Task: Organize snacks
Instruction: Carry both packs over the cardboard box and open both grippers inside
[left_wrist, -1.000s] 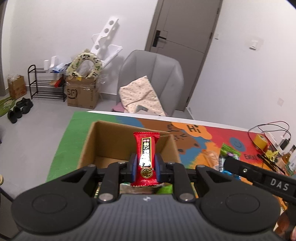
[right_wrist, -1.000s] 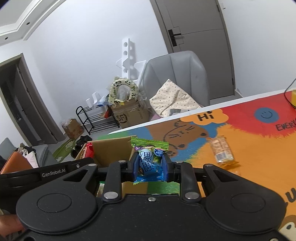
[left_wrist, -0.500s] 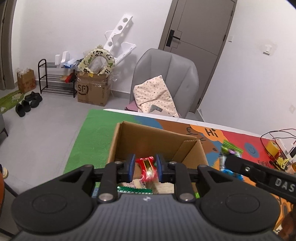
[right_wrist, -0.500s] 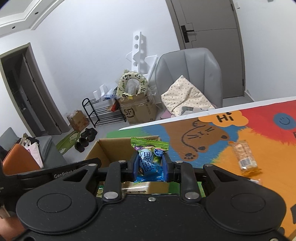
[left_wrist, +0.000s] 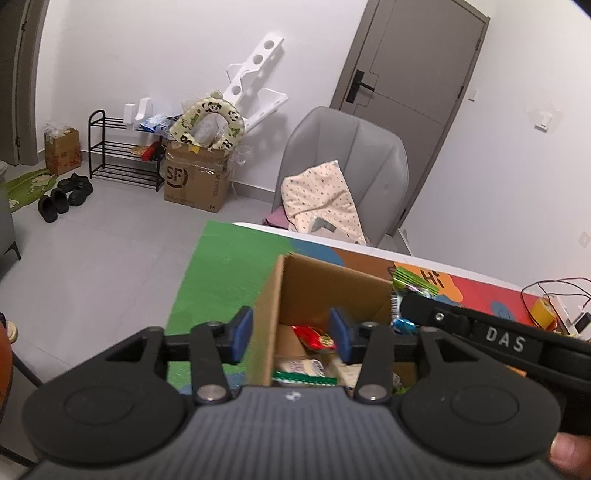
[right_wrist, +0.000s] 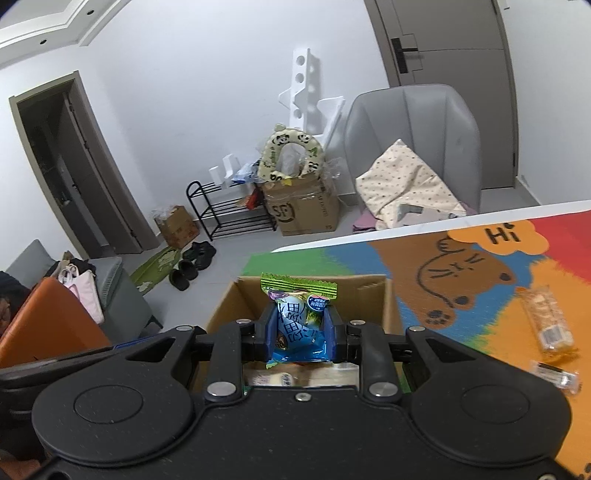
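left gripper (left_wrist: 291, 335) open over cardboard box (left_wrist: 332, 284) | right gripper (right_wrist: 300, 332) clamping blue-green snack packet (right_wrist: 298, 325), print unreadable | red packet (left_wrist: 314, 336) apparently inside box | "Hi" on mat (right_wrist: 498, 236)

The right gripper (right_wrist: 300, 338) is clamped on a blue snack packet (right_wrist: 299, 325) with a green crimped top, held upright between the blue pads (right_wrist: 268, 338). The packet hangs over the open cardboard box (right_wrist: 369, 286), which sits on a colourful mat (right_wrist: 498, 295). Inside the box, below the packet, other wrappers show only in part. Right of the box, on the mat, lies a clear-wrapped cracker pack (right_wrist: 546, 321), and nearer the camera a small clear packet (right_wrist: 554, 376). Left of the box, part of the left gripper (right_wrist: 55, 365) shows, its jaws hidden.
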